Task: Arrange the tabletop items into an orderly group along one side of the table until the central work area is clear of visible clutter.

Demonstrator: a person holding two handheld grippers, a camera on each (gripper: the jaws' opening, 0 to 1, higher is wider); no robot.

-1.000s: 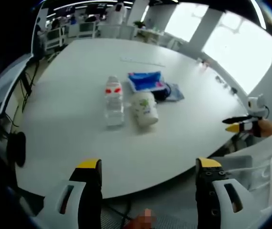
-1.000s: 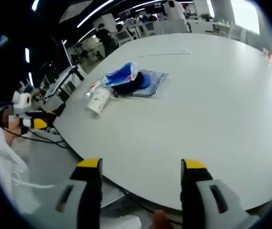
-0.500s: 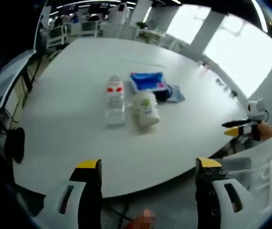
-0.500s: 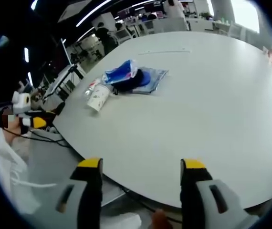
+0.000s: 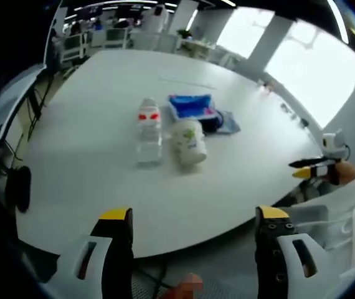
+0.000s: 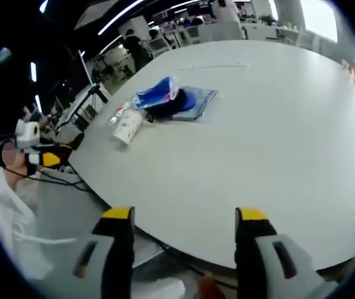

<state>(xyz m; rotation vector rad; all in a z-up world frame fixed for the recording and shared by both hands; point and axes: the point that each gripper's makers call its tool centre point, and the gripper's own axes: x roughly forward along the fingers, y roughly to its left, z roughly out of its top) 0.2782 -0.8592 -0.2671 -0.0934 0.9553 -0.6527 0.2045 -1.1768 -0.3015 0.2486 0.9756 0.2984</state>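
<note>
On the white round table (image 5: 84, 156) lie a clear plastic bottle (image 5: 148, 129) with a red label, a white paper cup (image 5: 187, 142) on its side, a blue packet (image 5: 191, 104) and a dark blue cloth (image 5: 226, 120) under it. My left gripper (image 5: 193, 215) is open, off the table's near edge, well short of the cluster. My right gripper (image 6: 182, 215) is open too, beyond the table's edge; the cup (image 6: 127, 128), packet (image 6: 157, 94) and cloth (image 6: 193, 103) lie far ahead of it to the left. The right gripper (image 5: 311, 167) also shows at the right of the left gripper view.
A thin white strip (image 5: 187, 80) lies farther back on the table. Office desks, chairs and people (image 6: 134, 43) fill the background. A dark chair (image 5: 20, 193) stands by the table's left edge. Cables run on the floor (image 6: 59, 177).
Both views have shifted only slightly; the items on the table have not moved and both grippers stay open.
</note>
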